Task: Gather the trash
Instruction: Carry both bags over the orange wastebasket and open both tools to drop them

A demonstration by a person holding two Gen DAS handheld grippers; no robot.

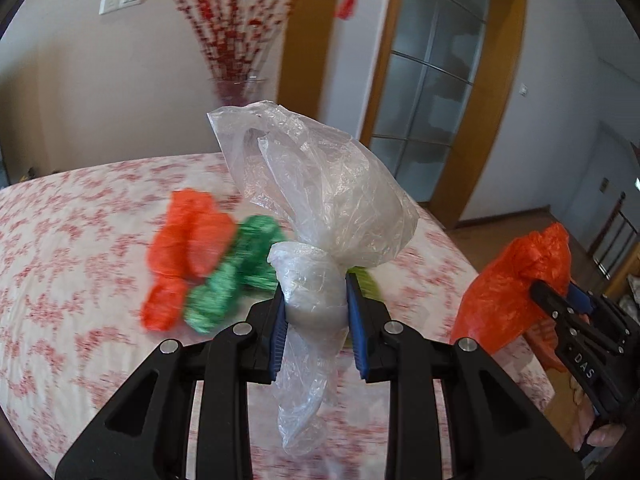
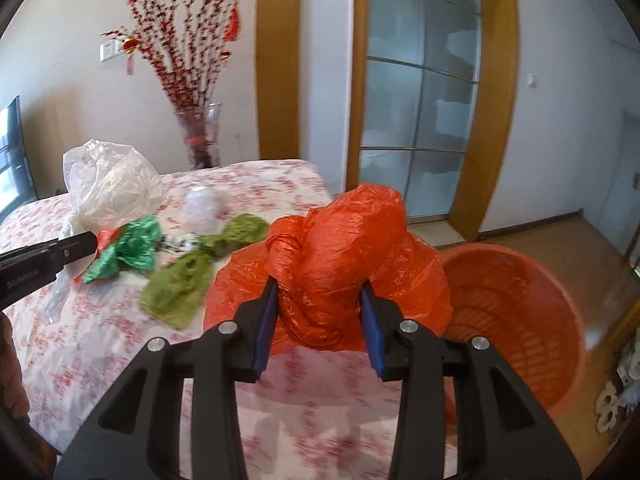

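My left gripper (image 1: pixel 316 286) is shut on the knotted neck of a clear plastic bag (image 1: pixel 320 184), held up above the bed. Behind it, an orange bag (image 1: pixel 184 248) and a green bag (image 1: pixel 232 272) lie on the floral bedspread (image 1: pixel 60 240). My right gripper (image 2: pixel 319 287) is shut on a crumpled orange bag (image 2: pixel 336 248), held over the bed's edge beside an orange trash basket (image 2: pixel 520 312) on the floor. In the right wrist view, a green bag (image 2: pixel 128 252), an olive-green bag (image 2: pixel 188 280) and a small clear wad (image 2: pixel 202 208) lie on the bed.
A glass vase with red-berry branches (image 2: pixel 200 136) stands behind the bed by the wall. A wood-framed glass door (image 2: pixel 420 100) is beyond, with wooden floor (image 2: pixel 560 232) to the right. Slippers (image 2: pixel 608 404) lie next to the basket.
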